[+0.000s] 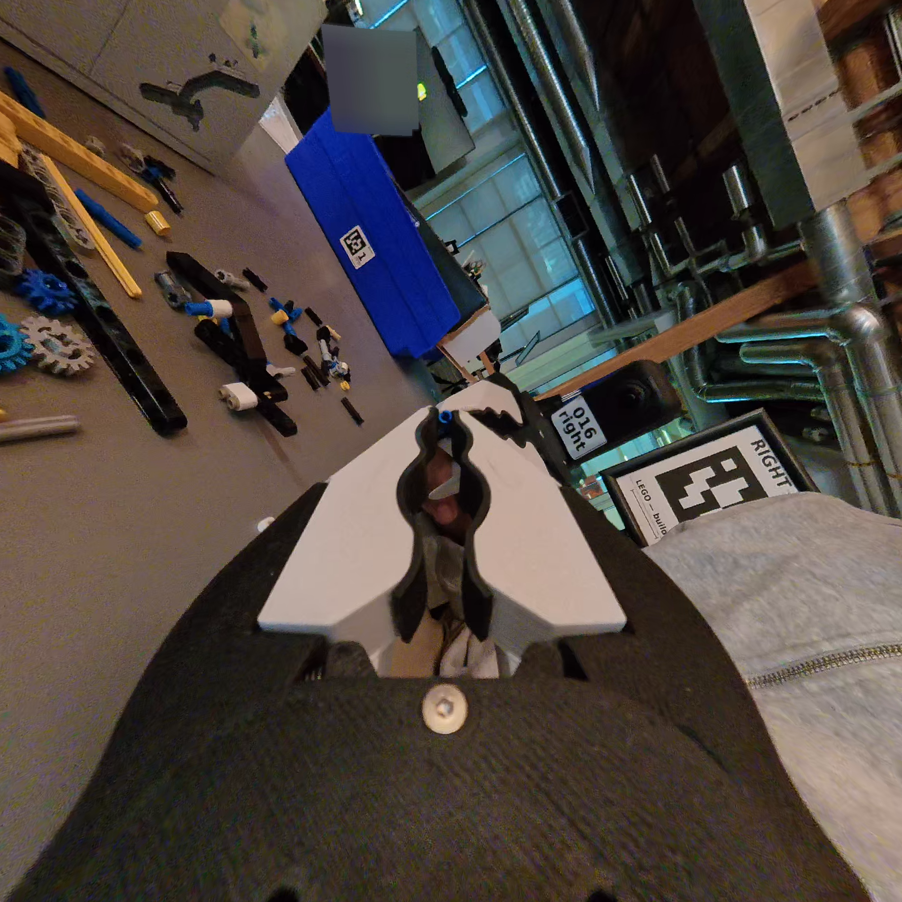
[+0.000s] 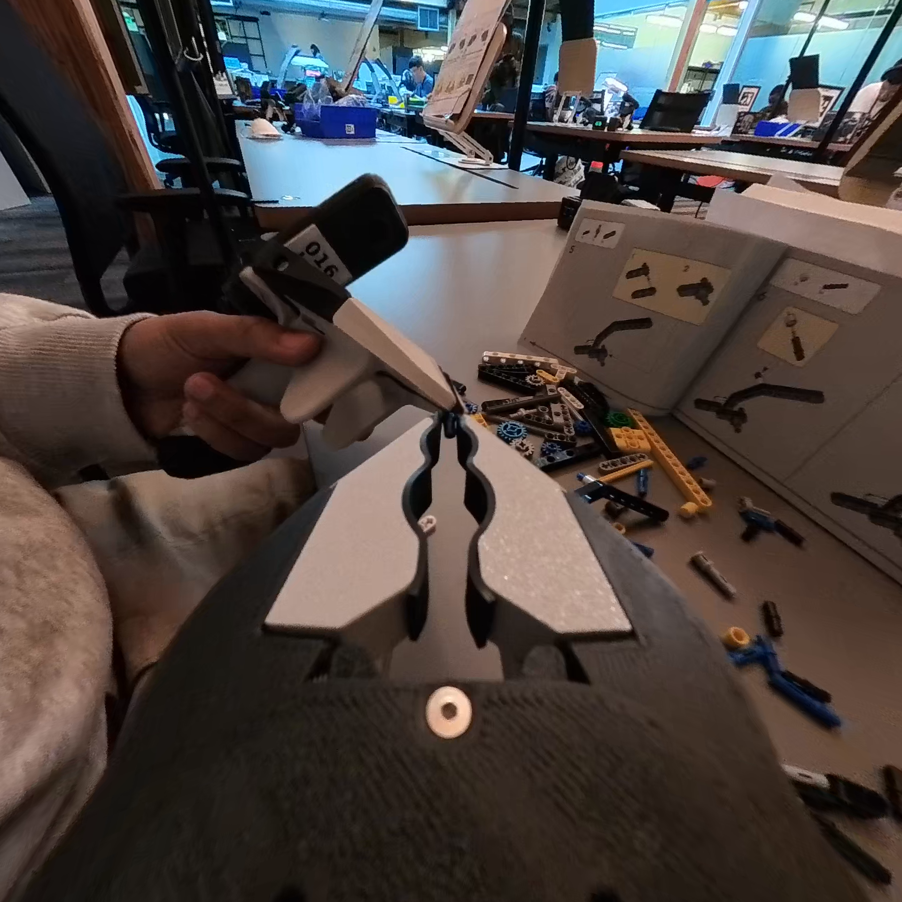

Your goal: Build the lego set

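Note:
My left gripper is shut on a small blue pin at its fingertips, held up above the table edge. My right gripper is shut on a small dark piece. The two grippers meet tip to tip: the right one shows just beyond the blue pin in the left wrist view, and the left one, held by a hand, shows in the right wrist view. Loose Lego parts lie on the grey table. I cannot tell if the two held pieces are joined.
A long yellow beam, a long black beam, gears and small pins are scattered on the table. Open instruction pages stand at the back. A blue bin and a framed marker sign are nearby. The grippers are tip to tip, or close to it. The long yellow beam is about equally far from each gripper, around 20 cm. The left camera catches it too, in the left wrist view.

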`<state>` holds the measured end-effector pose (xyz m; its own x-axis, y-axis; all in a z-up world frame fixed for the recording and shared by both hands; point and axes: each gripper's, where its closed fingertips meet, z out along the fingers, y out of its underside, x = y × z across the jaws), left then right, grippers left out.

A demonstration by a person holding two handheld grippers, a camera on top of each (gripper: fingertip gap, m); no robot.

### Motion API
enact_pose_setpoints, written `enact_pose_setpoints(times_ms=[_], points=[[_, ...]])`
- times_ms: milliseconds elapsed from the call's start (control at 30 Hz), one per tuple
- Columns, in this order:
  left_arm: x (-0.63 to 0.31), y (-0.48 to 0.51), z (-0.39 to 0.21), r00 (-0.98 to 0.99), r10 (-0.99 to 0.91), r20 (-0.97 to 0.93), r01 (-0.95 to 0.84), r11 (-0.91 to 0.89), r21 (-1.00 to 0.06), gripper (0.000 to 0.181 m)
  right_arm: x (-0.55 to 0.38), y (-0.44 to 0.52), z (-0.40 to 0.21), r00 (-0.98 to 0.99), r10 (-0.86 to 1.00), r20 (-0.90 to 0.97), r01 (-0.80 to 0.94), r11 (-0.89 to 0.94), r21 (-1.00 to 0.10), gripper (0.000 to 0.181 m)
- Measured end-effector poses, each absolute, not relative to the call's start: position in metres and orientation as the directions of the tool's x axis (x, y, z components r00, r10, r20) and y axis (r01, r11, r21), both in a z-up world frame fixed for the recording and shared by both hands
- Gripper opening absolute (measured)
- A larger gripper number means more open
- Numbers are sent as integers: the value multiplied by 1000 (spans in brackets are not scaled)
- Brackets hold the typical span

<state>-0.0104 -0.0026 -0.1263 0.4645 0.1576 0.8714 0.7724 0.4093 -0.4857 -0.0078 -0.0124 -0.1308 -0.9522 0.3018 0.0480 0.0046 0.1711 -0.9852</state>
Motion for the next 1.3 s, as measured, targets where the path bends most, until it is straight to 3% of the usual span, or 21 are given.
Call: enact_pose_setpoints(times_ms=[433, 700, 1300], points=[[-13, -11, -119, 497, 139, 856, 735, 457, -501, 3, -21, -5, -124, -930, 363, -61, 99, 89, -991, 28], [-10, -14, -122, 563, 183, 806, 694, 425, -581, 3, -17, -9, -131, -937, 346, -51, 104, 137, -985, 31], [-15, -21, -122, 572, 173, 802, 670, 465, -578, 3, -21, -9, -134, -933, 350, -83, 140, 140, -980, 32]])
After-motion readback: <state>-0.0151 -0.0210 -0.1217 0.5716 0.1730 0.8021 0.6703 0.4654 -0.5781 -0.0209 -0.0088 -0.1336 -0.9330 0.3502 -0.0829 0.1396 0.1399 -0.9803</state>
